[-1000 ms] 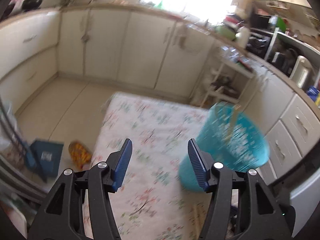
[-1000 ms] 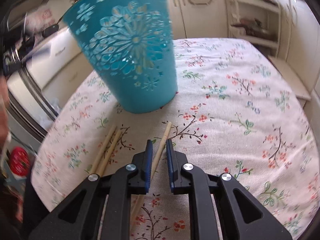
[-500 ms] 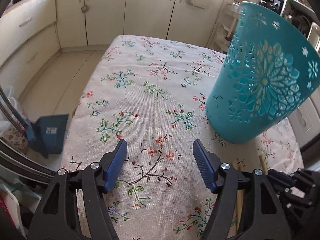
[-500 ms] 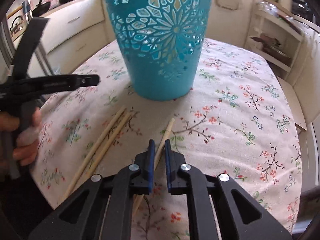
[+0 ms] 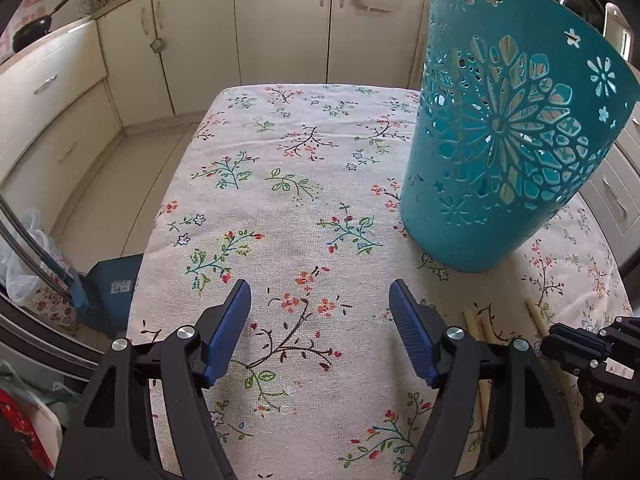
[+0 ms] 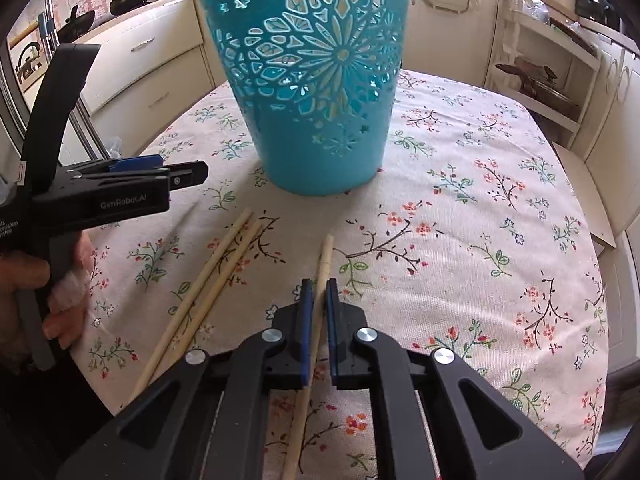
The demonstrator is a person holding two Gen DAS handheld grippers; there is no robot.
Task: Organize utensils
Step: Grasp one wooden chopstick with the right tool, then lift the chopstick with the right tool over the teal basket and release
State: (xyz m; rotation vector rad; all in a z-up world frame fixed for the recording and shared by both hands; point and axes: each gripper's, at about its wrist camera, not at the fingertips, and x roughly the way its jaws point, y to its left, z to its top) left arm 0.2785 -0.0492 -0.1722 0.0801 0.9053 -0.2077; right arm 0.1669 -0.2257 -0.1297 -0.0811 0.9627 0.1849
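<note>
The single pale wooden chopstick point(image 6: 323, 264) lies on the cloth between my right gripper's point(image 6: 316, 292) blue pads, its far tip pointing toward the basket. The pads sit narrowly apart around it, much as they did half a second ago; I cannot tell whether they actually press the stick. To its left, a pair of matching wooden chopsticks point(image 6: 216, 272) lies side by side, touching each other, angled the same way. Beyond them stands the teal plastic basket with cut-out flower pattern point(image 6: 316, 92), upright on the floral tablecloth point(image 6: 480, 220) (one stick shows faintly through its holes).

My left gripper point(image 5: 320, 312) hangs spread wide over bare cloth, holding nothing, as before. Since the earlier frame its view has pulled back a little and swung so the basket point(image 5: 500, 140) sits farther right and the chopstick ends point(image 5: 478, 326) show near its right finger. In the right view the left gripper point(image 6: 120, 192) now reaches farther in from the left, level with the basket's base.
</note>
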